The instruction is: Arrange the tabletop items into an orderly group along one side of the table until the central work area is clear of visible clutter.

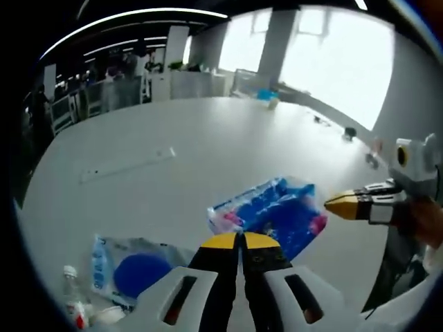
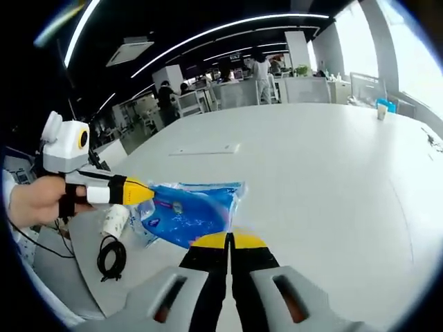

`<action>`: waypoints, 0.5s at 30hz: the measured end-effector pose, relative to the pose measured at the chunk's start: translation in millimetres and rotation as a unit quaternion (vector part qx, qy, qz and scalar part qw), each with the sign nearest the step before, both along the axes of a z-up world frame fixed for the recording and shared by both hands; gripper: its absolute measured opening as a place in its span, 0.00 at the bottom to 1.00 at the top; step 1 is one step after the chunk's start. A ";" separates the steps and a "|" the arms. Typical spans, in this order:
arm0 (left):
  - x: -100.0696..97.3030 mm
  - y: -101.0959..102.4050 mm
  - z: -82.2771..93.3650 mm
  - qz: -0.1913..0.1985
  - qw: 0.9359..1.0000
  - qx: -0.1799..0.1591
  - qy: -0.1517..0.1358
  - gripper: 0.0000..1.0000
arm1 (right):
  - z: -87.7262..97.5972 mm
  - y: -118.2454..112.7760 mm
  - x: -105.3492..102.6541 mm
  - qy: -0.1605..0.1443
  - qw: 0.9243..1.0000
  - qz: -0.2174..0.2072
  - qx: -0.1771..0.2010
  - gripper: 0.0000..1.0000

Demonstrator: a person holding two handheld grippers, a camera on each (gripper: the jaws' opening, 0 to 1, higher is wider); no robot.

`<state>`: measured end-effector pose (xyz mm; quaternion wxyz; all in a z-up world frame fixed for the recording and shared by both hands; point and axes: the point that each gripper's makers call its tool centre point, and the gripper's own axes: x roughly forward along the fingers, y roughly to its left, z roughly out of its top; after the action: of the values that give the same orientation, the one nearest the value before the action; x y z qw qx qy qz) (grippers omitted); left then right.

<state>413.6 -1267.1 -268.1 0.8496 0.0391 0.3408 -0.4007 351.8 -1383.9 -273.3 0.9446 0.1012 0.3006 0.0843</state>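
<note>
Both tongs, the left gripper and right gripper, had their jaws pressed together, holding nothing. Between them on the white table lay a blue plastic packet, print unreadable; a second blue-filled pouch sat nearby.

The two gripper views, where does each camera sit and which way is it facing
Left gripper view: rides the left gripper, jaws together, facing a blue packet on the white table; the right gripper enters.
Right gripper view: rides the right gripper, jaws together; the left gripper and a hand enter.
Shared: packet, table, both grippers.
</note>
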 end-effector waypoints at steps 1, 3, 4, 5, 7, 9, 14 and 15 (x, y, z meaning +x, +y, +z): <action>0.3 -1.4 -2.8 -0.002 1.000 0.002 0.000 0.00 | -2.0 -0.1 0.3 0.003 1.000 0.001 -0.001 0.00; 1.3 -2.9 -6.8 -0.003 1.000 0.005 0.003 0.00 | -6.7 -1.8 1.7 0.007 1.000 0.002 -0.001 0.00; 2.7 -3.3 -9.6 -0.002 1.000 0.006 0.006 0.00 | -9.5 -3.0 2.3 0.011 1.000 0.002 0.000 0.00; 3.3 -3.4 -11.3 -0.001 1.000 0.006 0.008 0.00 | -11.1 -3.6 2.8 0.012 1.000 0.002 0.001 0.00; 4.9 -4.2 -14.8 0.002 1.000 0.006 0.012 0.00 | -16.0 -5.0 4.1 0.017 1.000 0.003 0.002 0.00; 6.4 -6.7 -18.4 0.001 1.000 0.008 0.014 0.00 | -19.6 -6.3 6.2 0.020 1.000 0.004 0.002 0.00; 8.5 -7.4 -28.1 0.004 1.000 0.013 0.025 0.00 | -28.4 -8.5 10.7 0.029 1.000 0.005 0.005 0.00; 9.4 -7.8 -30.7 0.004 1.000 0.014 0.028 0.00 | -29.8 -8.6 11.3 0.031 1.000 0.006 0.005 0.00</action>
<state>423.0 -1274.9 -298.7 0.8409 0.0379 0.3700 -0.3932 363.1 -1392.5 -303.2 0.9340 0.1069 0.3294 0.0880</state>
